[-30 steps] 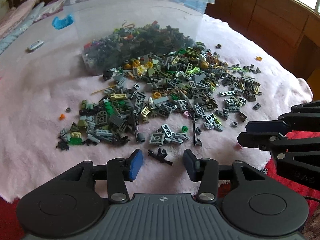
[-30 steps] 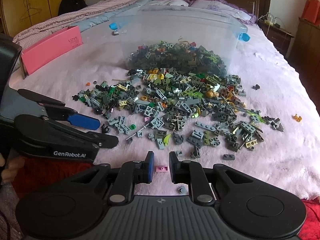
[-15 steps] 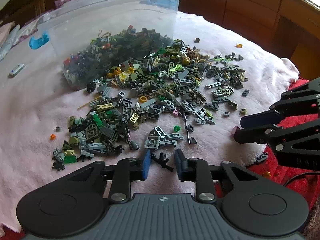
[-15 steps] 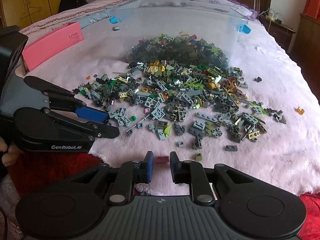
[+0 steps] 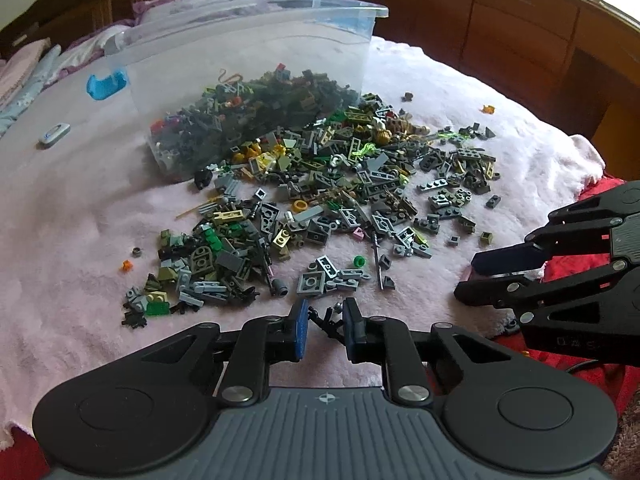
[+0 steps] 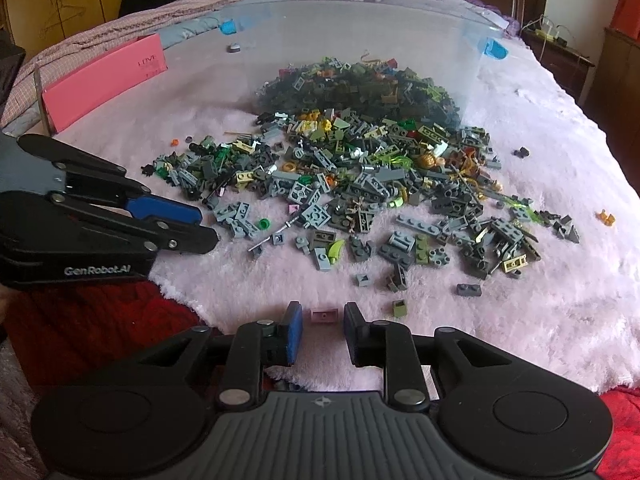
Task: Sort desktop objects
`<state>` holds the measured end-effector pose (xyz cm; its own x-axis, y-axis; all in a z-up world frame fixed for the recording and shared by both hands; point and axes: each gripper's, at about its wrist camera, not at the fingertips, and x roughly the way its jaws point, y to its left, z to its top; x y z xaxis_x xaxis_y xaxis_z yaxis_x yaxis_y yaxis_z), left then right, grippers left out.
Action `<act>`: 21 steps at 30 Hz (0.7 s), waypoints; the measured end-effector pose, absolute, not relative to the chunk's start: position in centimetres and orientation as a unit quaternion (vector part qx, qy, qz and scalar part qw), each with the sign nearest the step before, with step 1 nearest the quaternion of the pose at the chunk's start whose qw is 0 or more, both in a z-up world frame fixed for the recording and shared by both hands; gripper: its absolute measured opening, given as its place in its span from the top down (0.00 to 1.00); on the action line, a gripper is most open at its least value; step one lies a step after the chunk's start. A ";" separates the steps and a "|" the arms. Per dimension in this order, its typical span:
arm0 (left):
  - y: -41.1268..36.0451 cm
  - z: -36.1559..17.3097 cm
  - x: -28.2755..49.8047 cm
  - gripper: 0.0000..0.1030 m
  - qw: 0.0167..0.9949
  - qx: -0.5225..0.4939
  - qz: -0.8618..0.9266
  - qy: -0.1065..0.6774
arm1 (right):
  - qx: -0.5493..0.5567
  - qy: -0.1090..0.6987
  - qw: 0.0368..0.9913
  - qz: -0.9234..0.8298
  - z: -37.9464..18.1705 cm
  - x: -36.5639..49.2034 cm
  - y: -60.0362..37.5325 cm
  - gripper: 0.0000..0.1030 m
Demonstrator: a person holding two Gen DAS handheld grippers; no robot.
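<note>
A fluffy pale pink blanket (image 5: 80, 208) is spread over a bed, with red fabric (image 6: 92, 320) showing at its near edge. A clear plastic bin (image 5: 248, 52) with blue latches is tipped on its side, and a heap of small building bricks (image 5: 320, 184), mostly grey, green and yellow, is spilled from its mouth across the blanket. A pink box (image 6: 108, 80) is seen standing on the left in the right wrist view, and wooden cabinets (image 5: 520, 40) are lined along the wall. The left gripper (image 5: 325, 322) is held low at the heap's near edge, its jaws closed on a small black piece (image 5: 326, 320). The right gripper (image 6: 319, 320) is pointed at the blanket's near edge; its jaws are opening, and a small pink brick (image 6: 323, 315) is lying between them, clear of both pads.
</note>
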<state>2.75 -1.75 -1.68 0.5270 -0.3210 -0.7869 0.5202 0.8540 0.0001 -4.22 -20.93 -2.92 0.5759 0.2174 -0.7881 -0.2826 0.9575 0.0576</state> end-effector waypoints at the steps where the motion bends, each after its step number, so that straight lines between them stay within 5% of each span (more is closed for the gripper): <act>1: -1.7 -1.6 2.7 0.81 0.867 0.117 -0.241 0.421 | -0.036 0.438 0.887 0.141 -2.9 -4.2 -21.0 0.76; 4: -1.5 -1.1 2.6 0.81 0.870 0.110 -0.239 0.418 | -0.034 0.436 0.888 0.141 -2.9 -4.3 -21.1 0.84; 21: -2.3 1.4 2.2 0.81 0.882 0.110 -0.239 0.390 | -0.034 0.399 0.904 0.148 -0.4 -4.6 -20.9 0.84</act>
